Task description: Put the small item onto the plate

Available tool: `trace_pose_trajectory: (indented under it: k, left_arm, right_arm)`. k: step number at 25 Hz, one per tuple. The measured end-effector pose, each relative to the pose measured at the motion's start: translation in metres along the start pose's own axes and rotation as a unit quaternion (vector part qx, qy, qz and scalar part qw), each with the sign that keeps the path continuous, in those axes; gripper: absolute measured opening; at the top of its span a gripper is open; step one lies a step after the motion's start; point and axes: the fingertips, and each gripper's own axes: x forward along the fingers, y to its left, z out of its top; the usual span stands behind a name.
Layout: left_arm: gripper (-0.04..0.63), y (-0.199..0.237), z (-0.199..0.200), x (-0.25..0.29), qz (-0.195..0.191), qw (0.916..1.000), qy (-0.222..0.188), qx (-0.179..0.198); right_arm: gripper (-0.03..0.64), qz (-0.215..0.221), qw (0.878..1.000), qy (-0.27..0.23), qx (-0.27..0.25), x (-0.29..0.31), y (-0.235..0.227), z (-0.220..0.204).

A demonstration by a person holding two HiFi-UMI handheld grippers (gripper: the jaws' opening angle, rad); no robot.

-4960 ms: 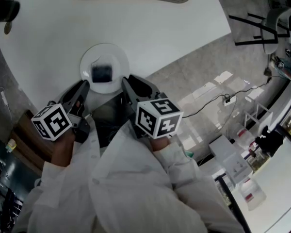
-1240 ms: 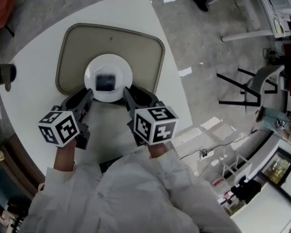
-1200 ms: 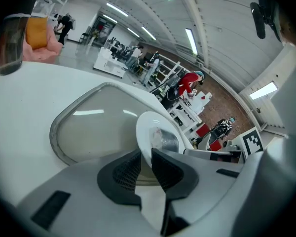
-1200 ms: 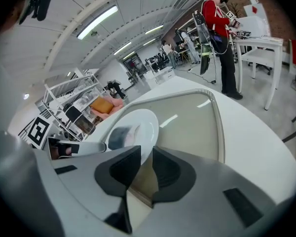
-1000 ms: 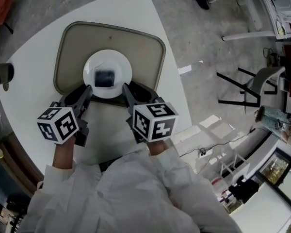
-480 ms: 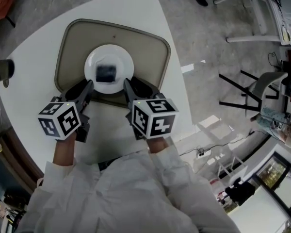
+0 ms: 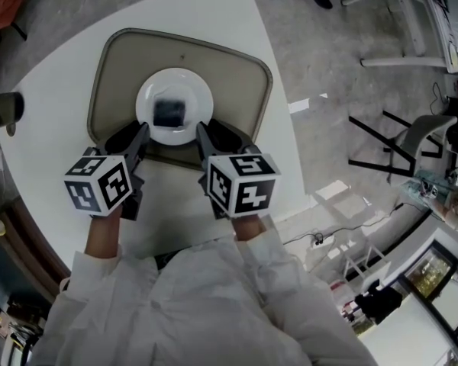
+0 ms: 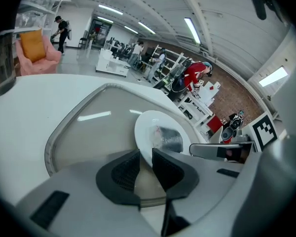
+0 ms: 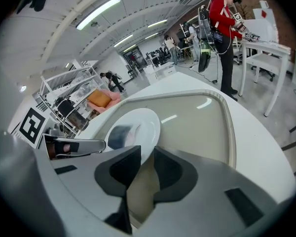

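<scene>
Progress on the plate job?

Mostly done, I judged: the small item [image 7: 169, 113] lay dark in the middle of the plate [image 7: 197, 96].

And your tongs?

My left tongs [image 7: 140, 134] pinched the plate's rim at about 7 o'clock, and my right tongs [image 7: 200, 131] pinched it at about 5 o'clock.

Where was the plate?

Over the tray [image 7: 237, 75] on the white surface [image 7: 53, 82]. I couldn't tell whether it rested there or hung just above. What was left, I reckoned, was setting it down and letting go.
</scene>
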Motion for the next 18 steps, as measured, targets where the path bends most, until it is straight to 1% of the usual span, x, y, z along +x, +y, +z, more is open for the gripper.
trace_pose_trajectory:
  k: [8,11,14,18]
  left_arm:
    - [0.066,-0.002,0.002,0.000,0.012,0.9998,-0.001,0.017]
    - [0.066,-0.001,0.004,-0.002,0.016,0.9996,-0.009,0.020]
    - [0.069,-0.001,0.006,-0.005,0.020,0.9991,-0.013,0.035]
    - [0.070,-0.001,0.010,-0.012,0.015,0.9987,-0.019,0.044]
  right_arm:
    - [0.078,-0.006,1.000,0.014,-0.015,-0.001,-0.001,0.001]
    - [0.078,-0.012,1.000,0.013,-0.024,0.000,-0.001,0.002]
    - [0.080,-0.021,0.999,0.010,-0.031,-0.003,0.000,0.001]
    - [0.078,-0.025,0.999,-0.003,-0.032,-0.008,0.003,0.002]
